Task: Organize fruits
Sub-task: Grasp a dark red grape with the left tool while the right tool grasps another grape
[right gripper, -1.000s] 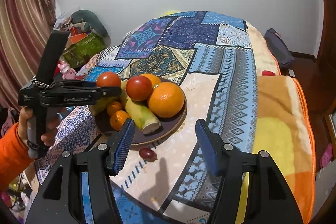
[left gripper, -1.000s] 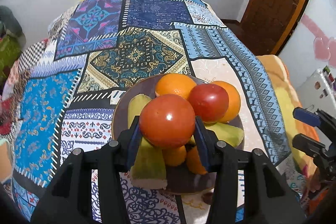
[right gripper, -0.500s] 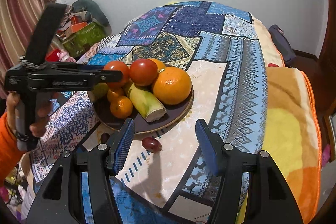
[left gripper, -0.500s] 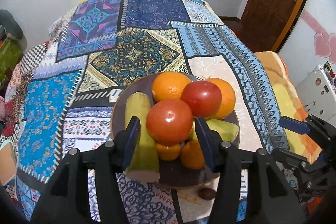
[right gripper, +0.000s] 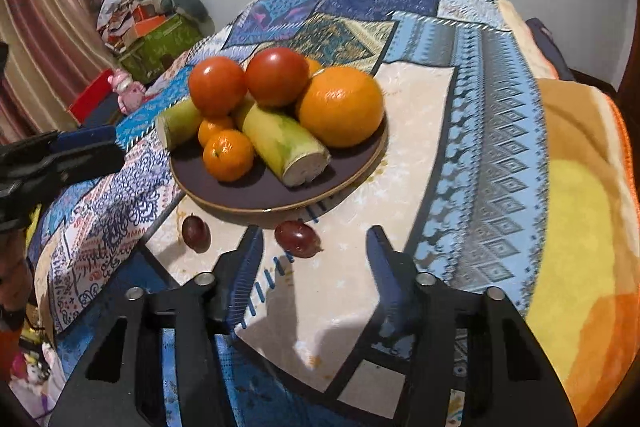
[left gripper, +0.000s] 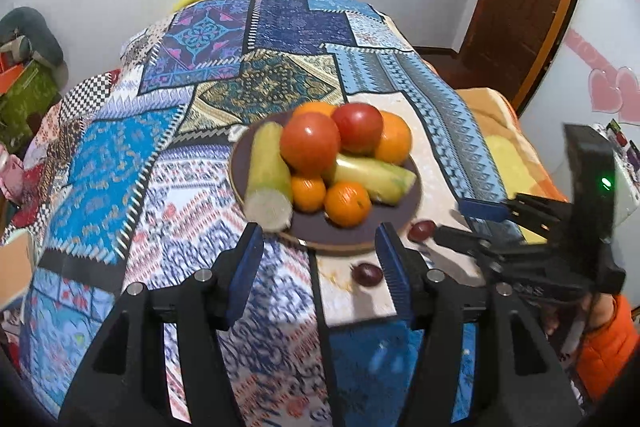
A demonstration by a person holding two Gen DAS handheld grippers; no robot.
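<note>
**Empty fingers short of a full plate**

The left gripper [left gripper: 320,259] stands wide apart and holds nothing. Straight ahead of its fingers [left gripper: 244,267] sits the dark plate [left gripper: 404,205] on the patchwork cloth [left gripper: 120,187], piled with two tomatoes [left gripper: 310,143], oranges [left gripper: 394,143], mandarins [left gripper: 347,203] and two pale green cut pieces [left gripper: 266,171]. A grape [left gripper: 367,273] lies just inside the right finger; another grape [left gripper: 423,229] lies beyond it. The right gripper [left gripper: 472,225], also parted, reaches in from the right.

both wrist views look down, near, at the plate [left gripper: 404,211] [right gripper: 256,195]; left view somewhat blurred, perhaps slightly farther back.
</note>
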